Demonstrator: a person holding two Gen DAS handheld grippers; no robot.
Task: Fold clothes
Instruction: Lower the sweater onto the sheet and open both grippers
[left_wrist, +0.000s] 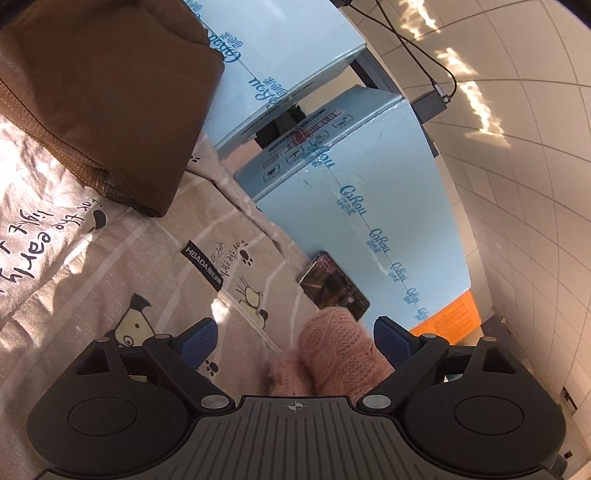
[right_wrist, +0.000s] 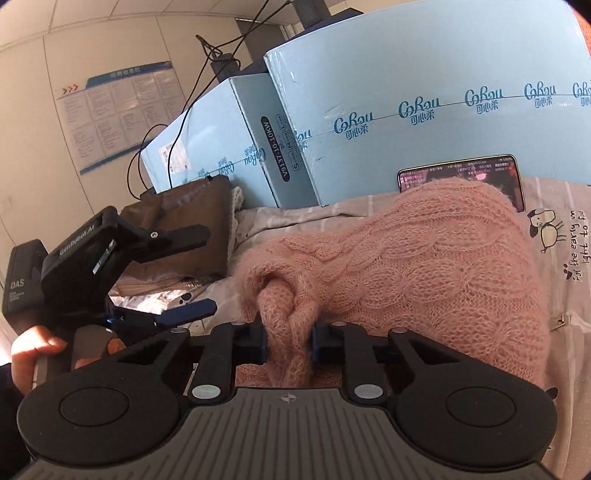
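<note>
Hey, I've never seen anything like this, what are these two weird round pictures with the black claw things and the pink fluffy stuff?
Each picture comes from a wide-angle camera mounted on a hand-held gripper, looking out along its two fingers. A person holds one gripper in each hand; no robot arm is involved.

In the left gripper's picture, the left gripper is open, with part of the pink knitted sweater lying between its blue fingers, not pinched.

In the right gripper's picture, the right gripper is shut on a bunched part of the sweater. The left gripper and the hand holding it show at the left.

The sweater lies on a printed cloth with cartoon dogs. Also there: a phone, brown folded clothes and pale blue boxes.
</note>
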